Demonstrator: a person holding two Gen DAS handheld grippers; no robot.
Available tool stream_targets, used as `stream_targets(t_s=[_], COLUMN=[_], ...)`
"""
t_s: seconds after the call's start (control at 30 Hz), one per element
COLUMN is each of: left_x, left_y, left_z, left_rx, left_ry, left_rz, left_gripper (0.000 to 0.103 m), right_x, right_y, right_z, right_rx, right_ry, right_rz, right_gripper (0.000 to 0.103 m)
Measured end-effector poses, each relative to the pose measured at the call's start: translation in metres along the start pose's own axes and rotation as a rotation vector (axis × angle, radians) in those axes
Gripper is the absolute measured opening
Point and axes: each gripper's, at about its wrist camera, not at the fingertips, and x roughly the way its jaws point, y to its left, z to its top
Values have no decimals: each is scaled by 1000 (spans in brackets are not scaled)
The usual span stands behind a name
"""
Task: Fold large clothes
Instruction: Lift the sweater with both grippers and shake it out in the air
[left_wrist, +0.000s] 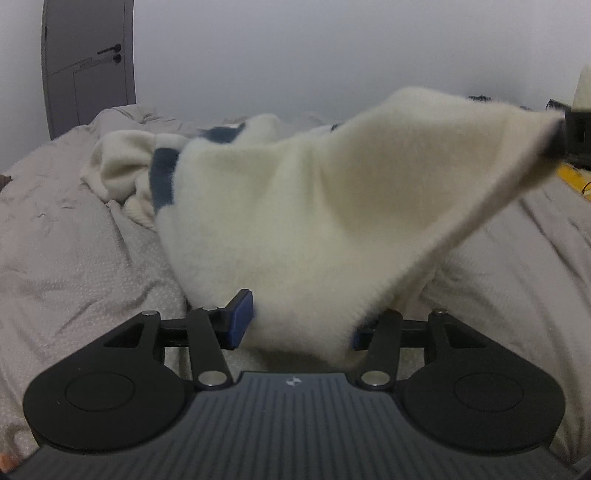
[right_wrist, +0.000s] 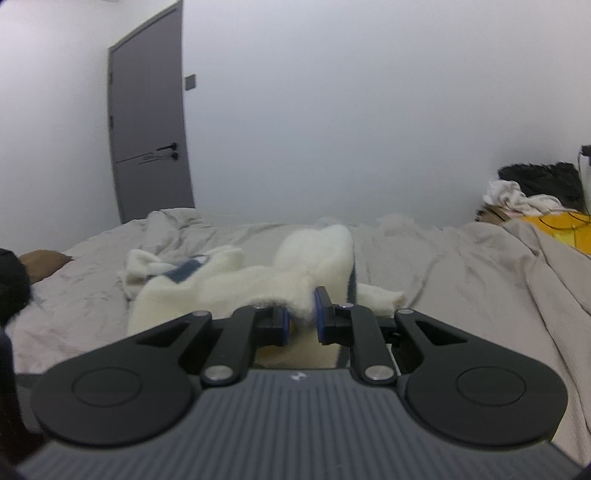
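Both corners of the sweater (left_wrist: 303, 206) are up off the bed (left_wrist: 74, 236), so the step in hand looks like spreading it taut before laying it flat for the first fold. To do that well, draw the two hand-held grippers apart evenly until the hem between them runs straight, keep both at one height, then lower the cloth away from the body so the far part settles first and no crease is trapped beneath.

The left hand-held gripper (left_wrist: 299, 325) stands wide, with thick cloth filling the gap between its blue pads (left_wrist: 242, 317); whether it truly pinches the knit or the cloth merely drapes through I cannot tell, since the right pad is hidden. If loose, it should close firmly before any pull. The right hand-held gripper (right_wrist: 302, 319) is narrow, nipping a thin edge of the sweater between its pads.

The sweater is cream, fluffy and thick, with dark blue bands (left_wrist: 162, 177) near its far end. Its near part hangs in the air between the two tools; the rest lies crumpled on the grey, wrinkled bed, sleeves bunched toward the door (right_wrist: 147, 129).
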Motion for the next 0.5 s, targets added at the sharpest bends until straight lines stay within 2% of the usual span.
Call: stream_targets(t_s=[0.1, 0.2, 0.23, 0.33, 0.43, 0.5], left_x=[3, -1, -1, -2, -12, -23], left_y=[1, 13, 18, 37, 48, 51], left_z=[0, 3, 4, 10, 18, 23], left_rx=[-16, -91, -117, -202, -231, -222], left_ry=[-32, -60, -65, -87, -146, -194], left_rz=[49, 60, 62, 43, 45, 45], left_gripper=[56, 53, 43, 25, 16, 14], right_x=[1, 5, 7, 23, 39, 39], right_y=[0, -1, -2, -9, -15, -10], right_z=[-5, -10, -13, -20, -28, -30], right_rx=[-23, -51, -53, -35, 16, -14], right_ry=[-6, -9, -2, 55, 125, 116], right_rz=[-35, -73, -85, -120, -114, -122], right_gripper=[16, 16, 16, 16, 14, 12])
